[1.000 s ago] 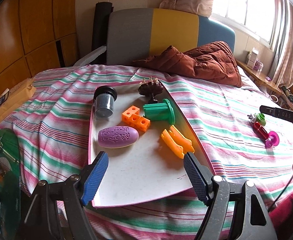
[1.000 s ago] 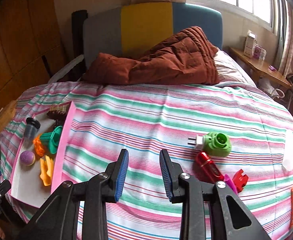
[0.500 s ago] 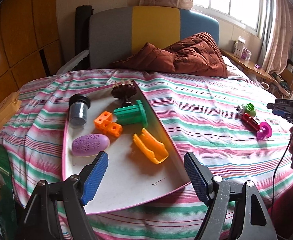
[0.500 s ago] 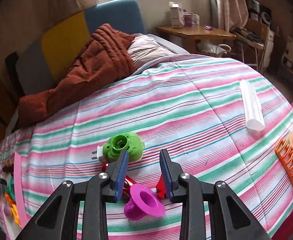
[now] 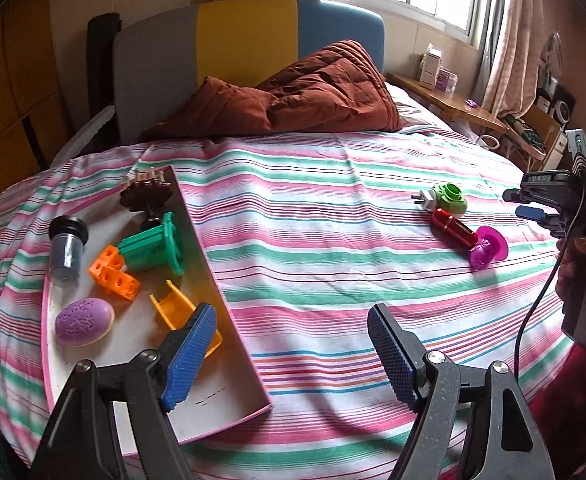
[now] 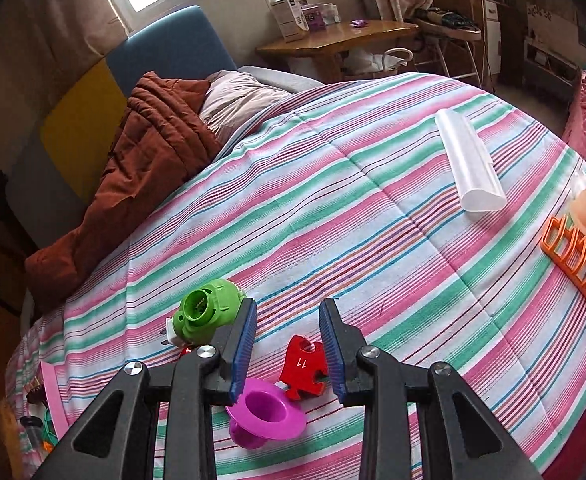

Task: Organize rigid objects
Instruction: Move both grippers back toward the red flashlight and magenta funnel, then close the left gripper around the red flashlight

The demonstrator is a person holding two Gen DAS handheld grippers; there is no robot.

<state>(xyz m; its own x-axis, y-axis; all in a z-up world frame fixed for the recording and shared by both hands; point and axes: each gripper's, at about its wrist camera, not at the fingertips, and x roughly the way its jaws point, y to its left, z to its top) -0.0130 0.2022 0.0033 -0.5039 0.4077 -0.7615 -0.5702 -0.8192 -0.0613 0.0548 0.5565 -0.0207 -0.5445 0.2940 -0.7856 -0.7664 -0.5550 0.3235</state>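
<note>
Item: my right gripper [image 6: 288,348], jaws narrowed to a slim gap with nothing clamped, is hovering over the red puzzle piece [image 6: 304,368] lying on the striped bedspread [image 6: 373,220], near its front edge.

Item: my left gripper [image 5: 293,350], jaws standing wide apart and empty, is hanging over the right edge of the white tray [image 5: 209,408].

Risks, as I am judging them:
- The puzzle piece is lying flat on soft cloth; my pads could be pinching fabric instead, or sliding off its thin edge.
- The magenta cup [image 6: 267,414] is sitting just beside the piece, and the red cylinder [image 5: 453,229] and green plug adapter [image 6: 209,308] close by; my fingers could be knocking them aside.
- The gap may be too narrow for the piece's width.

Container: the tray, at the bedspread's left side, is holding a purple egg-shaped object [image 5: 84,322], orange blocks [image 5: 114,272], a green spool-like part [image 5: 153,248], a yellow-orange piece [image 5: 173,312], a dark-capped jar [image 5: 66,248] and a brown item [image 5: 146,196] at its far corner.

Loose, right edge: white tube [image 6: 469,166], orange rack [image 6: 577,264].
</note>
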